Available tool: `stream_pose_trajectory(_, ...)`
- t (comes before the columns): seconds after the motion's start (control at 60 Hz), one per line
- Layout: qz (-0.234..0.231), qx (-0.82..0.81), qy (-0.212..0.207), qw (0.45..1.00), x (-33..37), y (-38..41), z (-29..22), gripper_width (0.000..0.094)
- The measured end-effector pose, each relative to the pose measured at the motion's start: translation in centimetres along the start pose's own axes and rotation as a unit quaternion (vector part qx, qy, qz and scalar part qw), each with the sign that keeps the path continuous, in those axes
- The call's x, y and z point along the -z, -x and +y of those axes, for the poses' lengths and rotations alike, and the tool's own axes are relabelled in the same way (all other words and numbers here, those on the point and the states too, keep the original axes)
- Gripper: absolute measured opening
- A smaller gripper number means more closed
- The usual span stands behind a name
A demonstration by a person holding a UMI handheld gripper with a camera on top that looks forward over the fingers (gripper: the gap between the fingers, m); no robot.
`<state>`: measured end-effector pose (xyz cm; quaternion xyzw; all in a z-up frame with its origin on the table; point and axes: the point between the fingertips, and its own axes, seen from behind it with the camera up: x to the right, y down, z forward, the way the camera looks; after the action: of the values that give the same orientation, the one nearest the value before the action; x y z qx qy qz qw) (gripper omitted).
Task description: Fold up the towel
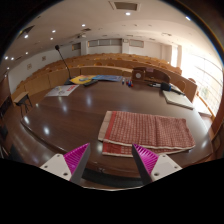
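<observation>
On a wide dark wooden table [60, 120] lay the towel [147, 131], spread flat, reddish with a fine check pattern and pale fringed ends. It sat just ahead of the gripper [109, 160] and a bit off toward the right finger, its near edge running close above both fingertips, not touching that I could tell. A second layer or folded strip showed along the near-left edge, hard to say which. Beyond the table stood benches or low wooden furniture [140, 72], with pale walls and windows behind. A light flat object [178, 98], maybe paper or cloth, lay on the table's far right, well apart from the towel. Another pale sheet [62, 90] lay at the far left end. Gripper fingers were spread wide, magenta pads [76, 156] facing inward, nothing between them but bare tabletop. Fingers hovered just short of the towel, gripping nothing.
</observation>
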<state>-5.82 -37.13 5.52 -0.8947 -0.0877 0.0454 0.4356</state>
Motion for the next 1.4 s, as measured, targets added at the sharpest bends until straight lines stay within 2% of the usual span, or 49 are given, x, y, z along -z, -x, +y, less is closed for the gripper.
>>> stream_pose_trajectory(0.117, 0.006, -0.002, 0.002, 1.000, -6.1, 1.8, -2.3, 0.0856)
stream_pose_trajectory(0.25, 0.050, -0.001, 0.019, 0.999, -11.7, 0.4, -2.9, 0.0850)
stream_pose_trajectory(0.333, 0.062, -0.006, 0.029, 0.998, -13.5, -0.1, -2.6, 0.0794)
stream_pose_trajectory(0.45, 0.067, 0.017, 0.021, 0.997, -14.5, -0.4, -3.4, 0.0507)
stream_pose_trajectory(0.517, 0.068, 0.035, 0.022, 0.997, -14.6, -0.7, -3.4, 0.0264)
stream_pose_trajectory(0.55, 0.083, 0.048, 0.024, 0.995, -14.7, -1.1, -3.4, 0.0100)
stream_pose_trajectory(0.567, 0.094, 0.055, 0.025, 0.994, -14.6, -1.6, -3.4, 0.0060)
stream_pose_trajectory(0.683, 0.103, 0.089, 0.028, 0.990, -14.8, -1.9, -3.5, 0.0037)
stream_pose_trajectory(0.75, 0.091, 0.073, 0.028, 0.993, -14.8, -1.3, -3.6, 0.0027)
stream_pose_trajectory(0.883, -0.002, -0.005, 0.022, 1.000, -13.2, 2.8, -5.8, 0.0025)
stream_pose_trajectory(0.983, -0.071, -0.057, -0.018, 0.996, -10.4, 4.5, -10.6, 0.0026)
stream_pose_trajectory(1.1, -0.111, -0.109, -0.064, 0.986, -7.4, 2.5, -15.9, 0.0028)
stream_pose_trajectory(1.183, -0.107, -0.130, -0.075, 0.983, -6.8, -1.3, -17.0, 0.0032)
stream_pose_trajectory(1.233, -0.089, -0.135, -0.072, 0.984, -7.5, -3.6, -16.7, 0.0035)
stream_pose_trajectory(1.4, -0.029, -0.152, -0.016, 0.988, -11.0, -12.7, -10.5, 0.0047)
